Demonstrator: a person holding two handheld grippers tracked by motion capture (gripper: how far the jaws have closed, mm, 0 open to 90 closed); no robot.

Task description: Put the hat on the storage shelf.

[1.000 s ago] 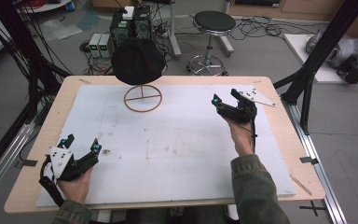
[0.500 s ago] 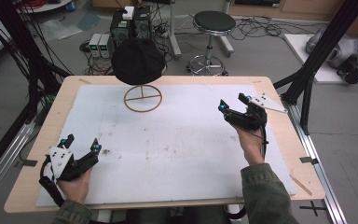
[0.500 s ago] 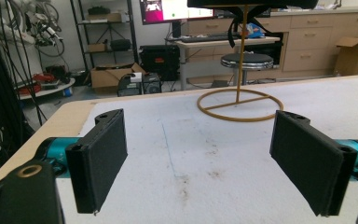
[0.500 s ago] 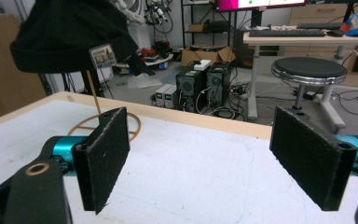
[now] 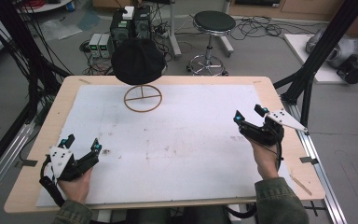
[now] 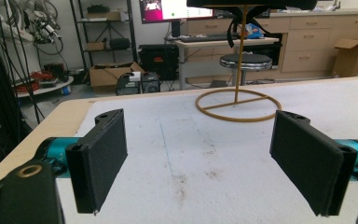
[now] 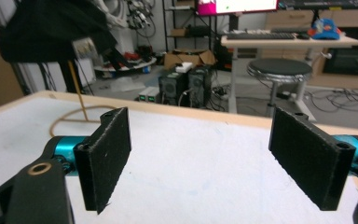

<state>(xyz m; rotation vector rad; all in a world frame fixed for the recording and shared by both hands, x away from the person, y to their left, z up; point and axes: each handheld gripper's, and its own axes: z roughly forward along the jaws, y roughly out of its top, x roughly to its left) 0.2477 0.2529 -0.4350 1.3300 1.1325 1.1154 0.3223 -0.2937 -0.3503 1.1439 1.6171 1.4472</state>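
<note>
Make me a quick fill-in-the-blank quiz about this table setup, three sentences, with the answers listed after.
1. The black hat sits on top of a wooden ____ with a ring-shaped base.
2. The left tool has its jaws ____, with nothing between them.
3. The right tool is near the table's ____ edge as seen in the high view.

Missing words: stand; open; right
</note>
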